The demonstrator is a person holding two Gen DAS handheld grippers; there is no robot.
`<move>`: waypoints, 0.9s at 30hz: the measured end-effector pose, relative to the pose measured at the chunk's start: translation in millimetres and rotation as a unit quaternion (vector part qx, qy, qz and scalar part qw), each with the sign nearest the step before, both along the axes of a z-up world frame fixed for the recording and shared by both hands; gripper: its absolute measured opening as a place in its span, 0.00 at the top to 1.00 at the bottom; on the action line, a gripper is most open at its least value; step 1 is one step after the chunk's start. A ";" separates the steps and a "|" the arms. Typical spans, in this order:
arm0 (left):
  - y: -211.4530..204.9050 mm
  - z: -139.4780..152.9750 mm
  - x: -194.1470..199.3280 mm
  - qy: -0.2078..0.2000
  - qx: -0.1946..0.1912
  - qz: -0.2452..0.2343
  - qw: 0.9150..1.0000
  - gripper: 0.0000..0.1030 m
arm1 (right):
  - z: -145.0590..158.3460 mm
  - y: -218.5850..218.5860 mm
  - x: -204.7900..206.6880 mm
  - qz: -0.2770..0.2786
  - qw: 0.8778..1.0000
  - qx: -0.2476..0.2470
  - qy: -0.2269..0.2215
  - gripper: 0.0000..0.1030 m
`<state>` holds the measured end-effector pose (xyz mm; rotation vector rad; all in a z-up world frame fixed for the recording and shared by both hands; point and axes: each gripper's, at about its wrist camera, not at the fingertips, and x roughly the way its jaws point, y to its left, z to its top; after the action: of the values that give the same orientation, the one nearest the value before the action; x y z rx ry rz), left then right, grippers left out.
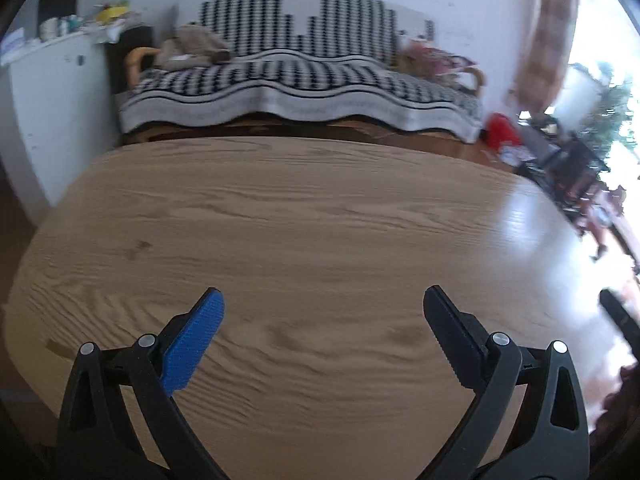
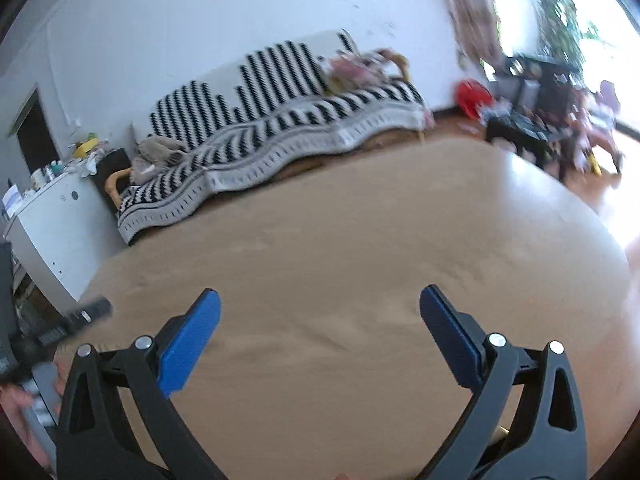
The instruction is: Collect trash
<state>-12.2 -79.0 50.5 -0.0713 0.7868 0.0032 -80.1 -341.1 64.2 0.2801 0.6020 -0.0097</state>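
**Both grippers wide open over bare wooden table, no trash in view**

While blurred in both views, still legible enough. Left gripper [image 1: 322,300] spread wide, nothing between blue pad [image 1: 192,344] and dark pad; same for right gripper [image 2: 320,302], fully apart, nothing gripped. Both pointed down and forward over wooden table [image 1: 300,208]; grain sharp in left wrist view, smeared in right wrist view. Couldn't locate any trash on tabletop or between fingers in either view. Small dark stain [image 1: 138,249] noted on table left of centre. Beyond far table edge: sofa under black-and-white patterned throw [image 1: 296,80], beige bundle [image 1: 196,48] at its left end, pinkish heap [image 1: 428,56] at its right end. White cabinet [image 1: 44,92] at left, cluttered on top, items too small to tell. Red object [image 2: 474,98] on floor right of sofa, kind unclear. Dark low furniture [image 2: 528,128] and plant [image 2: 560,12] by bright window at right. Other gripper's black tip seen at left edge of right wrist view [image 2: 84,314], beside a hand [image 2: 24,408], blurred.
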 end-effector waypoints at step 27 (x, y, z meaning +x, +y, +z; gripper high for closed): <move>28.1 -64.4 63.5 0.028 0.002 -0.033 0.999 0.06 | -58.9 91.1 99.6 0.024 0.992 -0.065 0.105 0.07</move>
<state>51.4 -50.8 -13.9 -0.0411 0.8444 -0.0547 19.5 -250.1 5.3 0.1383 0.8130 -0.0318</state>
